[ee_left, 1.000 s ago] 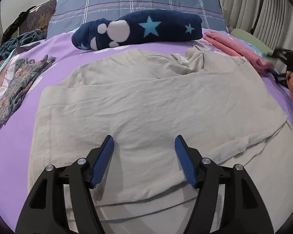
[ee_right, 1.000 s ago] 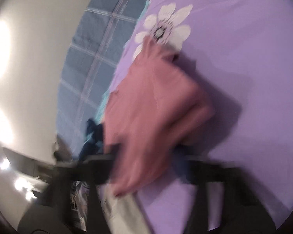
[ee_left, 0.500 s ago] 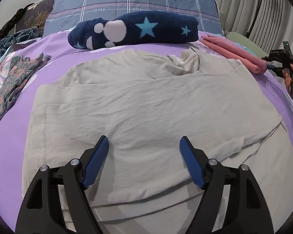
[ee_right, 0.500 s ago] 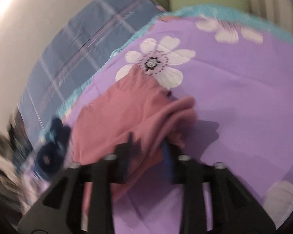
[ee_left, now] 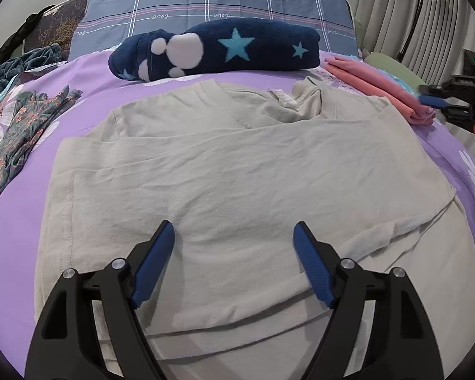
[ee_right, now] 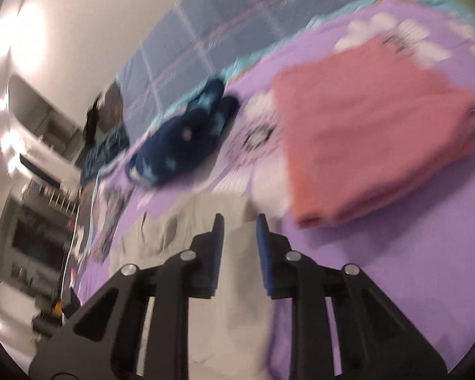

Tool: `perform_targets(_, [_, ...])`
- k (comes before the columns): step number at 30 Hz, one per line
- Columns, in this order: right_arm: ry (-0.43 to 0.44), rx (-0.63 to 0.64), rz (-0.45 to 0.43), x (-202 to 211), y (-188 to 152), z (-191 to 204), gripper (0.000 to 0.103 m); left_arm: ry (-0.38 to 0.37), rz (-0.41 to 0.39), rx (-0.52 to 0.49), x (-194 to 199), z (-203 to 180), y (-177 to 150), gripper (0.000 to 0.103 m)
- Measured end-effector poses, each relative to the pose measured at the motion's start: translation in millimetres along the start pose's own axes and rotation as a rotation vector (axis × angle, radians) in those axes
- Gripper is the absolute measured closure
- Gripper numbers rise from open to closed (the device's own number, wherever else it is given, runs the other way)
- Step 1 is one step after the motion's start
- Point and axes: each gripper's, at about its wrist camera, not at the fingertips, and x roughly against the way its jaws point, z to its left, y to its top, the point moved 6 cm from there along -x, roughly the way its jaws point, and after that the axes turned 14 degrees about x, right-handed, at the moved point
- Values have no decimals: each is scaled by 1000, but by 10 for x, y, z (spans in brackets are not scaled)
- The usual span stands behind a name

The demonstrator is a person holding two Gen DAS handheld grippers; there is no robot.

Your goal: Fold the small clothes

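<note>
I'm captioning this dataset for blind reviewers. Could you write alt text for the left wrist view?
The open left gripper, with blue-padded black fingers, hovers over a wrinkled beige cotton T-shirt spread on a purple floral bedsheet. Behind it lie a navy fleece garment with stars and a folded pink garment; the right gripper is at the right edge.

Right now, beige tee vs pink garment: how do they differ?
The beige tee lies spread open and wrinkled mid-bed, collar bunched; the pink garment is folded into a compact stack. The tee sits under the open left gripper; the pink one lies just beyond the right gripper, untouched. Both rest on the purple bedspread.
</note>
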Motion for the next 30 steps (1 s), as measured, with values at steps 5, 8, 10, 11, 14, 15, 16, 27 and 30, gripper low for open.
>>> perform_targets(5, [-122,-31,179,-508,2,-140,79,-10,-2,6,6,5,-4,24])
perform_targets(8, [-149,-45,251,-669,1,-232,72,-23,0,9,6,3,-4,22])
perform_targets(10, [-101,-51,267,-727,9,-237,53,-31,1,10,6,0,-5,21])
perform_targets(11, [-74,-43,275,-740,10,-214,47,-33,1,11,6,-2,-4,21])
perform_targets(14, [-105,-4,293,-771,-3,-165,61,-36,0,13,8,1,-4,20])
perform_targets(15, [-134,24,296,-771,16,-94,97,-36,0,13,8,3,-3,20])
perform_targets(16, [-127,44,300,-775,7,-37,100,-36,0,12,9,4,-4,20])
perform_targets(27, [-603,174,65,57,266,-220,103,-34,-1,11,9,5,-6,20])
perform_targets(30, [-464,160,66,15,154,-152,103,-33,-1,9,6,5,-6,20])
